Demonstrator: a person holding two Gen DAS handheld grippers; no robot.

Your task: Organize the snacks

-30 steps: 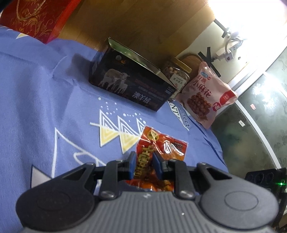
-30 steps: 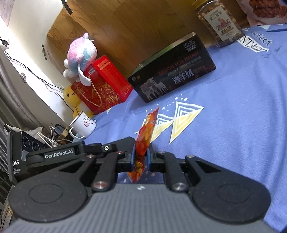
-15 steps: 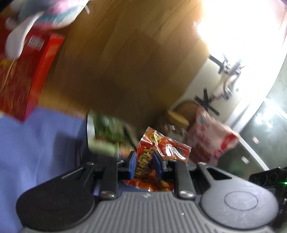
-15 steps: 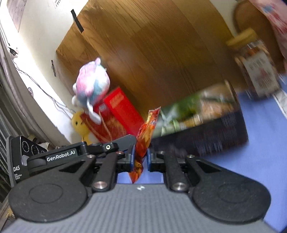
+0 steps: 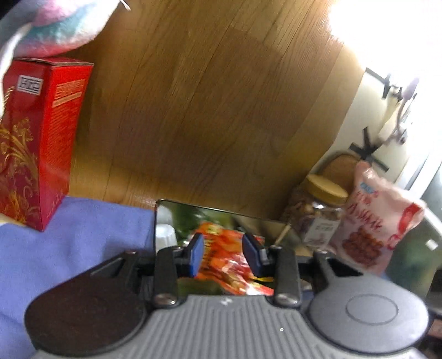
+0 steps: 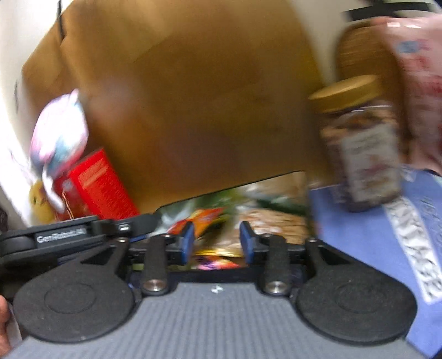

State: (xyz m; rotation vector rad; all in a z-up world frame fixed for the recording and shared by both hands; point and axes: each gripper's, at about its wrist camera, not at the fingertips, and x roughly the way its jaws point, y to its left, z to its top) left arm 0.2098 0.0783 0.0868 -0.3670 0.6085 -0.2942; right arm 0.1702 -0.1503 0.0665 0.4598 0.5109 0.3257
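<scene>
Two grippers: both stood over the open box, jaws parted, pads clear of the packet.
Left gripper (image 5: 224, 255): released; its jaws had just been opening, the blue pads (image 5: 197, 254) standing off either side of the orange snack packet (image 5: 225, 258), which lay below and between them.
Right gripper (image 6: 216, 241): released; its jaws had likewise just been opening, with the same packet (image 6: 205, 218) seen beyond the left pad and nothing pressed between the pads.
Snack packet position: inside the dark open box (image 5: 163, 221), lying among other wrapped snacks; blur prevented reading the label.
Box: rested on the blue cloth (image 5: 83, 243), close against the wooden panel (image 5: 193, 110) behind it.
Left of box: red gift box (image 5: 41, 138) upright on the cloth, with a pastel plush toy (image 5: 52, 24) above it.
Right of box: clear jar with a tan lid (image 5: 320, 210), holding brown snacks; a pink snack bag (image 5: 373, 221) leaned just beside it, touching or overlapping it in view.
Right wrist view: heavily blurred; jar (image 6: 362, 154) and red gift box (image 6: 102, 187) recognisable only by colour and outline.
Person: part of a hand (image 6: 4, 325) showed at the lower left edge of the right wrist view.
</scene>
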